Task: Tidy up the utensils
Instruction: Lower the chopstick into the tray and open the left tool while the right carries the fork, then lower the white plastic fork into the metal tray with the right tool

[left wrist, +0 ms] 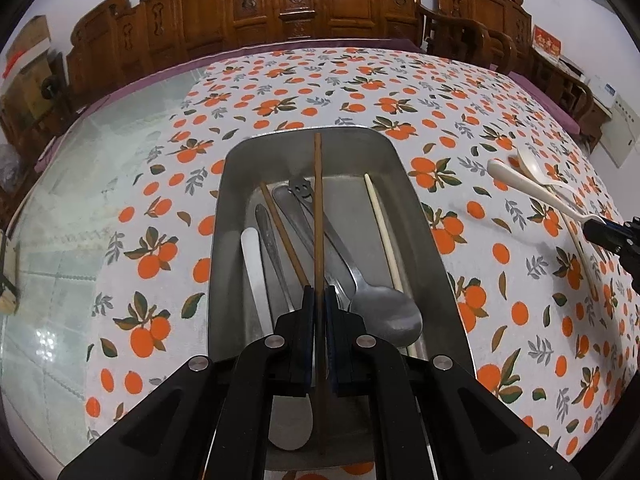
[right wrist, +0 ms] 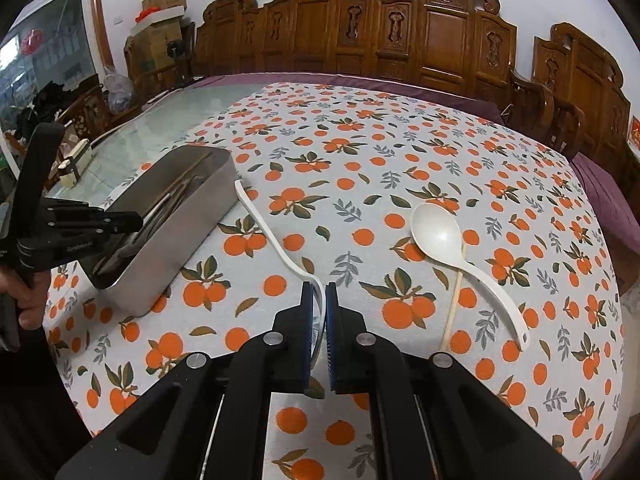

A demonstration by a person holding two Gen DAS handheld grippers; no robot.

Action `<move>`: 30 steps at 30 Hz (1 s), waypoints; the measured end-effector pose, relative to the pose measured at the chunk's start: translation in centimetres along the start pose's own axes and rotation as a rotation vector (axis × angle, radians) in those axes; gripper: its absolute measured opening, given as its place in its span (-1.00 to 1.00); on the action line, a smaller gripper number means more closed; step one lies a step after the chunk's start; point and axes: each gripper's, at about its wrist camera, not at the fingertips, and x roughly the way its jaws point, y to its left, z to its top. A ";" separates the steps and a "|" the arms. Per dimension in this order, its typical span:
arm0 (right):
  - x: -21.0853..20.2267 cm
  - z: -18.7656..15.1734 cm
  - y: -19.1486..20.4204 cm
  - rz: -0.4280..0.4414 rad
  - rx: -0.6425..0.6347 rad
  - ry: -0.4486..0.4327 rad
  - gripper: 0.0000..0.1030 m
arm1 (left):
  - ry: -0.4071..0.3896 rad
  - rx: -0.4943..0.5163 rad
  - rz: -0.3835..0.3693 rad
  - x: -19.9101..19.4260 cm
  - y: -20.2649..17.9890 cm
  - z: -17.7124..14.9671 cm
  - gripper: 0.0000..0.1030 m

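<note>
The left gripper (left wrist: 319,294) hangs over the near end of the tin (left wrist: 424,216), its jaws pinched tight on a brown chopstick (left wrist: 318,208) that runs straight ahead above the tin, tip out over the far wall. From the right-hand view a bare hand (right wrist: 28,300) grips the left tool's handle at the table's edge.

The right gripper (right wrist: 319,294) sits low over the cloth (right wrist: 360,140), to the right of the tin, jaws nearly closed around the bowl end of a white spoon (right wrist: 264,220); its handle stretches away to the tin's far corner. Whether the pads actually press the spoon is hard to say.

Further right lies a white ladle (right wrist: 456,252), bowl away, handle toward the camera, crossing over a pale chopstick (right wrist: 452,312) on the cloth. Both lie apart from the gripper.

Inside the tin: a steel spoon (left wrist: 384,312), a slotted piece (left wrist: 300,192) with a smiley cut-out, a second brown chopstick (left wrist: 284,232), a pale stick (left wrist: 386,236), a white spatula (left wrist: 256,272) and a steel handle (left wrist: 272,248) beside it. Carved wooden chairs (right wrist: 440,32) line the far side.
</note>
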 end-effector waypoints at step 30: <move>4.7 7.1 10.4 0.014 -0.017 0.028 -0.86 | -0.269 -0.113 0.075 -7.7 7.8 1.0 0.77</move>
